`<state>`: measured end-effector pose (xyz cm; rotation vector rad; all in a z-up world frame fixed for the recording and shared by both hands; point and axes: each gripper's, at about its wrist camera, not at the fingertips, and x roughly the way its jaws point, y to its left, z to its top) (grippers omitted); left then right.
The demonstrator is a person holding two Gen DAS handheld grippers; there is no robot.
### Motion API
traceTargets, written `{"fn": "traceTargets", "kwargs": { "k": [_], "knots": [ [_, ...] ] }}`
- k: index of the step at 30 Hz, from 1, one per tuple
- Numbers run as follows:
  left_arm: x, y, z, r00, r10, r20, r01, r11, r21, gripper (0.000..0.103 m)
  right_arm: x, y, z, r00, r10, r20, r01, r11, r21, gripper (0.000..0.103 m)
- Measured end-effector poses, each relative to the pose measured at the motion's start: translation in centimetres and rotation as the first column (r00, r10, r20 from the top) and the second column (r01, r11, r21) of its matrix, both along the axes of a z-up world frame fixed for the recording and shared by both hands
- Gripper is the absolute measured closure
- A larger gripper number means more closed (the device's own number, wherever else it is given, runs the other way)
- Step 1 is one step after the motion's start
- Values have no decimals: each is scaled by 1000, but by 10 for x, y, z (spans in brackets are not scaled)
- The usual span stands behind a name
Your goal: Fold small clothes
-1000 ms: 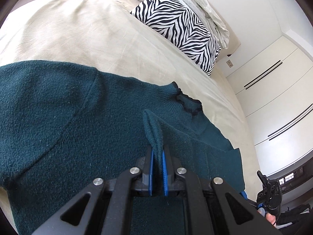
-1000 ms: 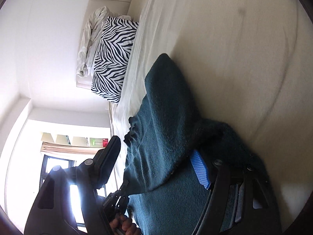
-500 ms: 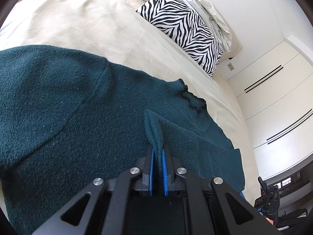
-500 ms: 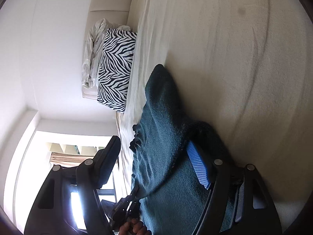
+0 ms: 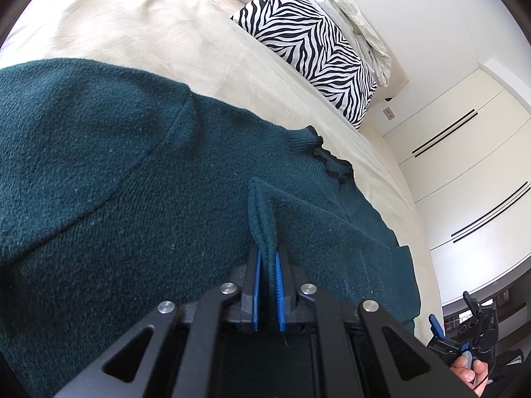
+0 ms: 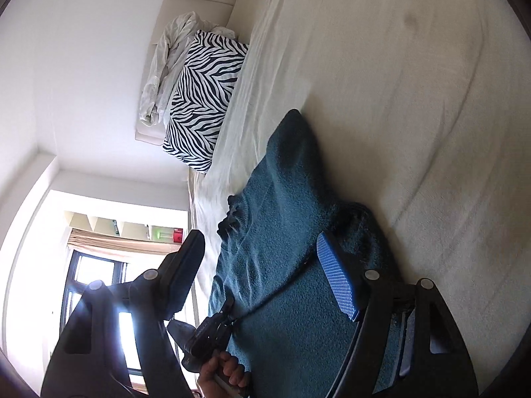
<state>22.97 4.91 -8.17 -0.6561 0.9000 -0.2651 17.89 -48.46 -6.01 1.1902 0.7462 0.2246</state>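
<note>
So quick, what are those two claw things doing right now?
Left gripper: shut on a fold of the dark teal knitted sweater.
Right gripper: open, holding nothing.

Bright daylight fills both fisheye frames; the window (image 6: 99,285) at lower left of the right view flares white; edges bend and vignette dark.

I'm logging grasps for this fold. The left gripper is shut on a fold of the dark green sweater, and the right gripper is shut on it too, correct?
Not quite. The left gripper is shut on a fold of the dark green sweater, but the right gripper is open: the right wrist view shows its jaws spread wide, gripping nothing.
</note>
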Motion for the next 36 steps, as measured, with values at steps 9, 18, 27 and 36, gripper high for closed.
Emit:
{"fn": "traceTargets", "kwargs": {
  "k": [9,18,27,36],
  "knots": [
    [-3,7,-6,1000,18,19,-17,999,-46,92,107,10,-8,981,159,-107,-166,984,-61,33],
    [-2,8,-11,999,25,37,-22,997,-68,92,155,1,-28,981,146,-129,-158,984,-84,33],
    [-2,7,-12,999,24,41,-21,998,-65,92,150,4,-34,968,229,-101,-232,972,-25,33],
    [-2,7,-12,999,23,41,-21,998,-64,92,75,8,-32,954,292,-70,-293,956,-3,33]
  ]
}}
